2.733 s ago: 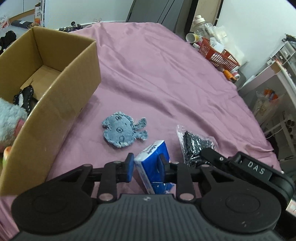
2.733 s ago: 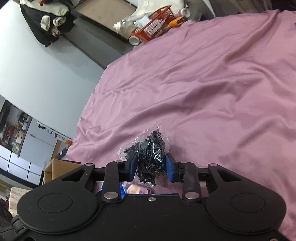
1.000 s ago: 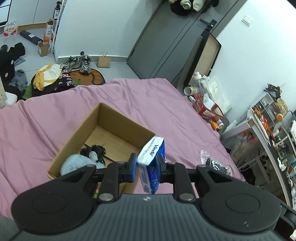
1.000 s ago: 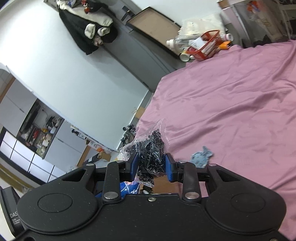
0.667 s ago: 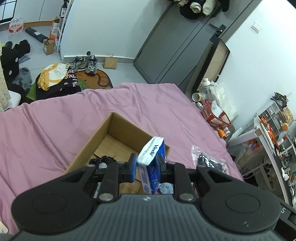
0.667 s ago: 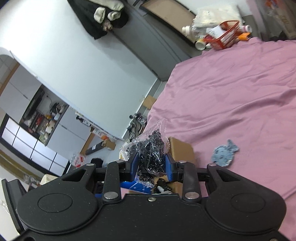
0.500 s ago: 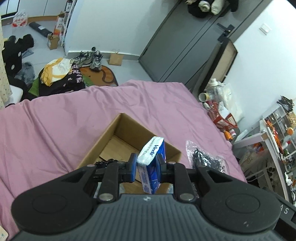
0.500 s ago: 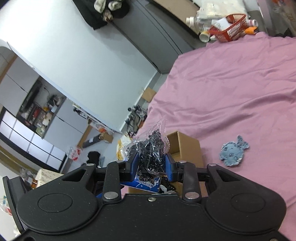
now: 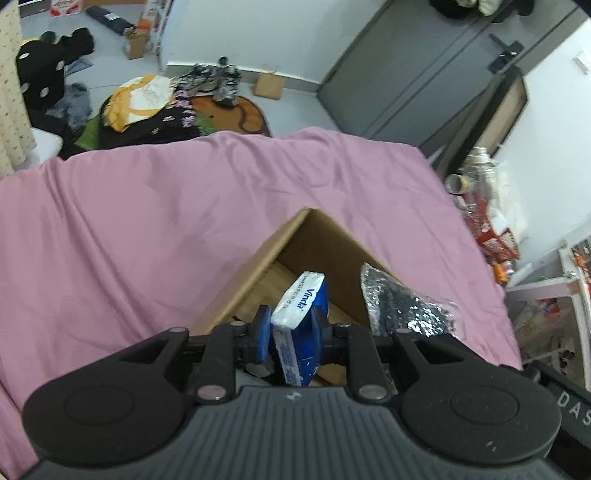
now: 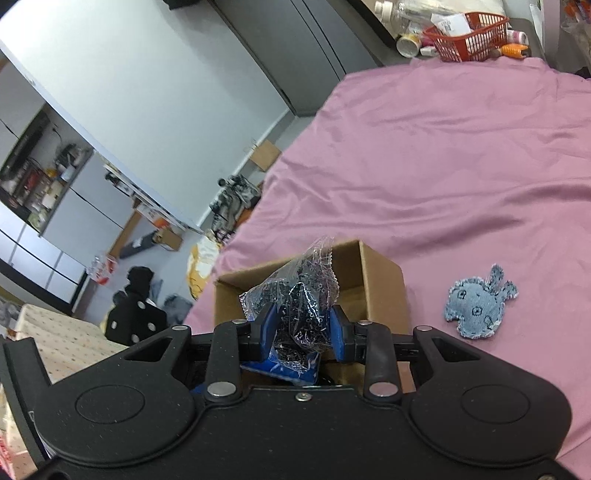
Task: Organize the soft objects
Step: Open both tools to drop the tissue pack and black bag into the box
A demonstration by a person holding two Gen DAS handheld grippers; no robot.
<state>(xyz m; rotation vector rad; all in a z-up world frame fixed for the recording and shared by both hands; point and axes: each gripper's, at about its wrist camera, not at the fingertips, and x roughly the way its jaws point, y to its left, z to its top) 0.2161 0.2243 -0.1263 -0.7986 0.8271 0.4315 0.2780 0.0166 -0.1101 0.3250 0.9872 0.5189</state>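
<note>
**Two grippers hold soft goods above a cardboard box on a pink bed**

A pink bedsheet (image 9: pixel 147 229) fills most of both wrist views, wrinkled and spread over a bed in a cluttered room. On it stands an open cardboard box (image 9: pixel 258 269), its near corner pointing away from the left wrist camera; in the right wrist view the same box (image 10: pixel 380 291) sits just beyond the fingers, its brown walls upright and its inside mostly hidden.

The left gripper (image 9: pixel 290 332) is above the box opening, its blue pads pinching a blue and white pack of tissues (image 9: pixel 301 321) printed with the name Vinda. The pack stands nearly upright between the pads, its white end uppermost. Just to its right in that view hangs a clear plastic bag of small black pieces (image 9: pixel 402 310), also over the box.

The right gripper (image 10: pixel 301 332) is clamped on that bag (image 10: pixel 295 299), which bulges up between the blue pads with its crinkled top above the far wall of the box. A corner of the blue tissue pack (image 10: pixel 284 365) shows directly beneath the bag, close against it.

To the right of the box, apart from it, a small blue denim fish toy (image 10: pixel 476 306) lies flat on the sheet.

Past the far edge of the bed stands a red plastic basket (image 10: pixel 465 35) with bottles and tubes around it. Clothes (image 9: pixel 140 99) and shoes (image 9: pixel 218 79) lie on the grey floor near a dark door.
</note>
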